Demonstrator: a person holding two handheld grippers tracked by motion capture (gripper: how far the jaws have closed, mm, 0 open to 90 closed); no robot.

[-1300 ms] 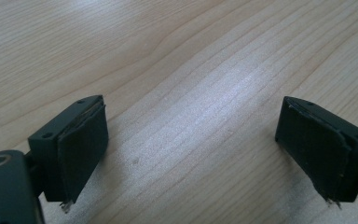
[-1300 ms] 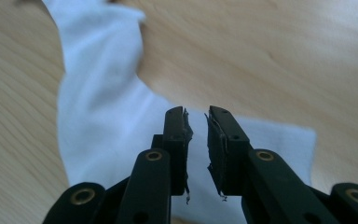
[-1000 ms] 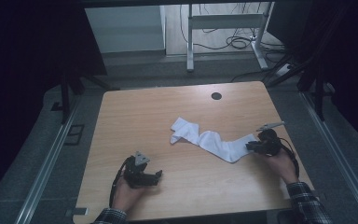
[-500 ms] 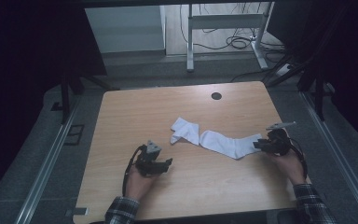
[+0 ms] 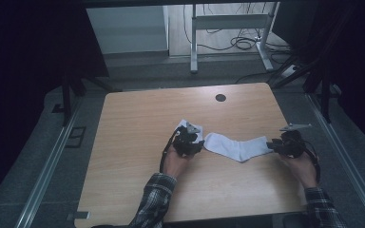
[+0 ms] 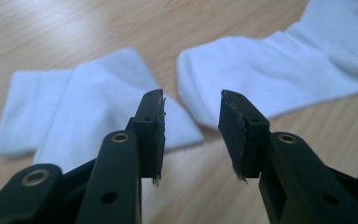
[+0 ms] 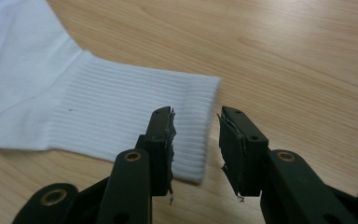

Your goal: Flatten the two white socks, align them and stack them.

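**Hovering at both ends of the white socks**

Left tool (image 5: 196,142): jaws stand apart w/ a gap between them, nothing gripped; they have just been closing in, no fabric between the pads. In the left gripper view the black fingertips (image 6: 152,122) hang just above the tabletop (image 6: 51,28), aimed at the spot where two white socks lie close. The folded sock (image 6: 88,100) lies flat to the left & partly behind the left jaw; the second sock's toe end sits just right of centre, beyond the gap. Bare wood shows between the two socks.

Right tool (image 5: 276,145): jaws also apart, not clamped on anything; they have opened a little. In the right gripper view the ribbed cuff (image 7: 135,116) of the long sock (image 5: 237,147) lies flat on the wood, its edge under & just beyond the left jaw; right jaw is over bare wood. Cuff is not pinched, no pad presses it.

High view: long sock stretches across the middle of the tabletop btw. the two tools, toe end near the left tool, cuff end at the right tool. Folded sock pokes out just behind the left tool. Person's hands come in from the near edge, plaid sleeves (image 5: 154,202) showing. A dark round hole (image 5: 220,98) sits near the far edge, well apart from the socks.
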